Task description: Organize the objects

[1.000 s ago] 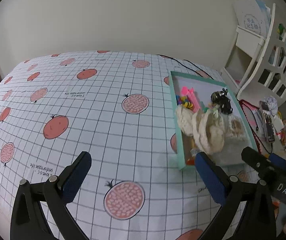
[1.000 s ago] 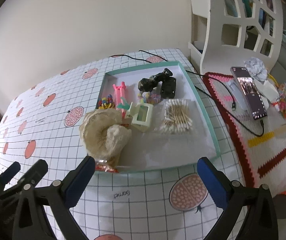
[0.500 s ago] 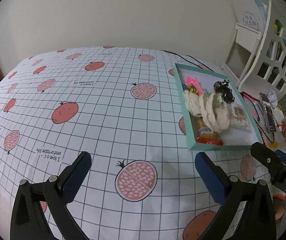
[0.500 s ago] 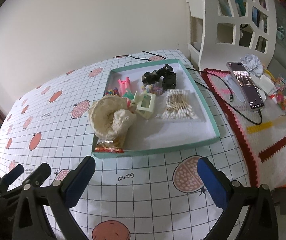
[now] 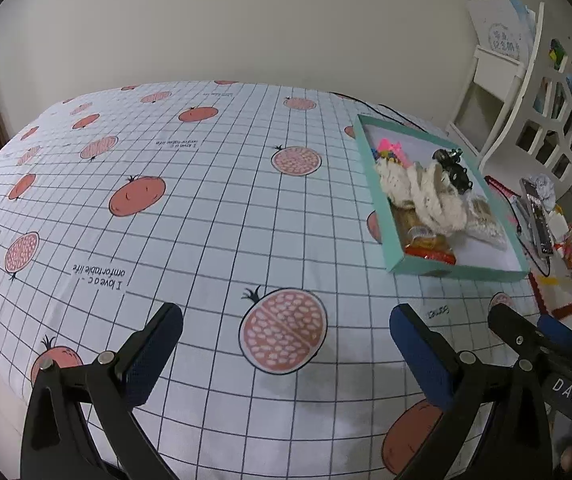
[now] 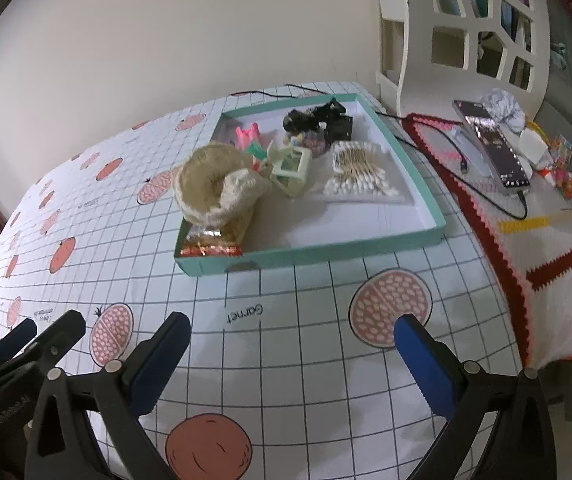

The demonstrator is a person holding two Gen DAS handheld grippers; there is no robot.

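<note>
A teal-rimmed shallow box [image 6: 325, 250] [image 5: 381, 216] lies on the pomegranate-print cloth. Inside it are a cream knitted piece [image 6: 214, 184] [image 5: 425, 192], a red snack packet [image 6: 212, 250] [image 5: 431, 252] under it, a bag of cotton swabs [image 6: 359, 176], a pale green frame [image 6: 289, 166], pink clips [image 6: 248, 134] [image 5: 389, 146] and a black clip [image 6: 317, 116] [image 5: 455, 170]. My right gripper [image 6: 291, 356] hangs open, nothing in it, over the cloth in front of the box. Left of it, my left gripper [image 5: 286, 354] is open too, with nothing between its fingers.
A white lattice shelf [image 6: 465, 28] [image 5: 545, 120] stands behind the box. A crocheted mat [image 6: 525, 232] at the right carries a phone [image 6: 493, 148] on a cable, crumpled paper [image 6: 501, 106] and small packets. The left half of the cloth [image 5: 146, 200] is bare.
Both grippers have drawn back toward me and away from the box, which now looks smaller and farther off. Both stayed open. The items in the box have not moved.
</note>
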